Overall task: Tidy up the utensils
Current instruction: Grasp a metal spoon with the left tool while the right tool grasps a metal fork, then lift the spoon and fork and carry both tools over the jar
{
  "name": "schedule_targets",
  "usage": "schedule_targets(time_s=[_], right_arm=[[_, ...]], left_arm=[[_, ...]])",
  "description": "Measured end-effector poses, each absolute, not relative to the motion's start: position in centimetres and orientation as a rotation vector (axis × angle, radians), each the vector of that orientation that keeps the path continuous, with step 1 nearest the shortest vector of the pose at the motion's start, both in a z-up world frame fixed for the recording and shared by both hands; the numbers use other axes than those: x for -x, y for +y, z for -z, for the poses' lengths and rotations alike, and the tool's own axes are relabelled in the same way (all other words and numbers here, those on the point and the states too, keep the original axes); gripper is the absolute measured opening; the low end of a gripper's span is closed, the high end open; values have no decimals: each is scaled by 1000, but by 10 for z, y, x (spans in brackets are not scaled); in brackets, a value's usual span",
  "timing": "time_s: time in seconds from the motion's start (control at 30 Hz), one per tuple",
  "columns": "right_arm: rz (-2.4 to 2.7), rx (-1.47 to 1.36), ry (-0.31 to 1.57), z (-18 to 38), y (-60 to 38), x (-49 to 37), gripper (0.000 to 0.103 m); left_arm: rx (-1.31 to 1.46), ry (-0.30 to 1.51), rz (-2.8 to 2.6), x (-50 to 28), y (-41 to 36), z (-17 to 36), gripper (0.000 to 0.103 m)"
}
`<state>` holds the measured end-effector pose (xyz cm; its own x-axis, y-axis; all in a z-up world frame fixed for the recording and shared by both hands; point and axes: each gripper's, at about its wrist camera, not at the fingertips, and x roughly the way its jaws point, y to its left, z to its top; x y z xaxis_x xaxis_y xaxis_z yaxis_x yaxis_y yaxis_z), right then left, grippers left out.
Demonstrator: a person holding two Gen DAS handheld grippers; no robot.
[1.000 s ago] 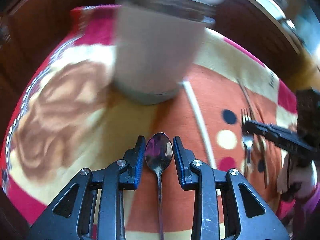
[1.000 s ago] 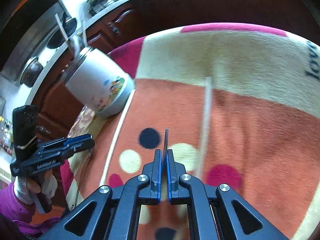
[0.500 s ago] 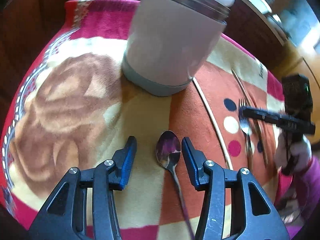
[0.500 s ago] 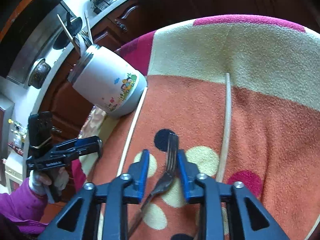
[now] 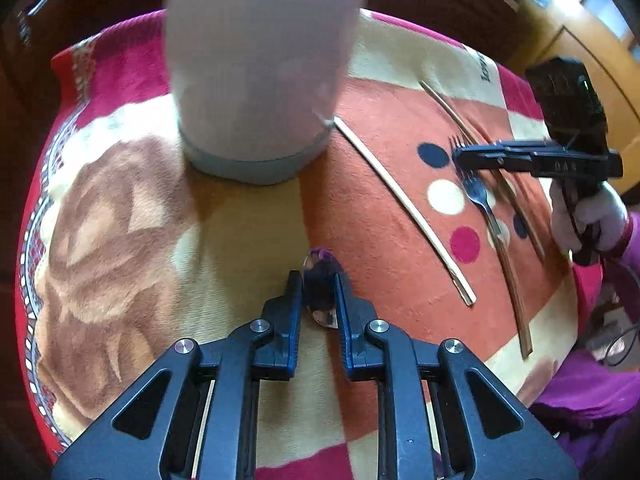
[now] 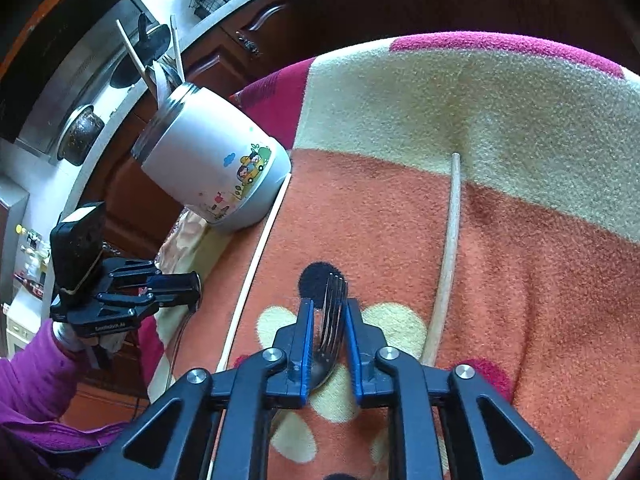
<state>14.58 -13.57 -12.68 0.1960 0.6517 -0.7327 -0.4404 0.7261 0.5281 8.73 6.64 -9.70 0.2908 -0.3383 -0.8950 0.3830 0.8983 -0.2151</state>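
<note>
A white canister (image 5: 260, 68) stands on the patterned blanket (image 5: 120, 208); in the right wrist view (image 6: 208, 168) it holds several chopsticks and utensils. My left gripper (image 5: 318, 280) has its jaws closed against the bowl of a metal spoon (image 5: 320, 288) lying on the blanket. My right gripper (image 6: 326, 312) has its jaws closed against the head of a metal fork (image 6: 332, 320), also seen in the left wrist view (image 5: 476, 196). Each gripper shows in the other's view: the right one (image 5: 464, 160), the left one (image 6: 192, 284).
A pale chopstick (image 5: 404, 208) lies between canister and fork, seen also from the right wrist (image 6: 252, 276). Further chopsticks (image 5: 512, 264) lie beside the fork; one (image 6: 444, 264) runs right of my right gripper. Dark cabinets (image 6: 256, 44) stand behind.
Both grippers were open around their utensils half a second ago; now each has narrowed onto its utensil. The left gripper moved forward along the spoon.
</note>
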Motion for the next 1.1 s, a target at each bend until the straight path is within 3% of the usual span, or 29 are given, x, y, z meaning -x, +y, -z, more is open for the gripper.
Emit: schedule_targets(time_s=[0.1,0.2,0.8,0.97,1.1], right_arm=[[-766,-184,1132,126,-129,-144,6],[-744,-158,1109,121,-123,-139,3],[-728,-51,776,7,-127,-78,0],[-690,-59,839,18,-126,-85,0],[-624,-107,991,56,-124,-106,8]], left_arm=[[-57,1183,480,-90,59,98,14],[-29,1170,458,-90,55,98,3],[200,874,381,-44,89,-10,2],[223,867,357,-37,96,-15,2],[227,876,351,-33,95,-15,2]])
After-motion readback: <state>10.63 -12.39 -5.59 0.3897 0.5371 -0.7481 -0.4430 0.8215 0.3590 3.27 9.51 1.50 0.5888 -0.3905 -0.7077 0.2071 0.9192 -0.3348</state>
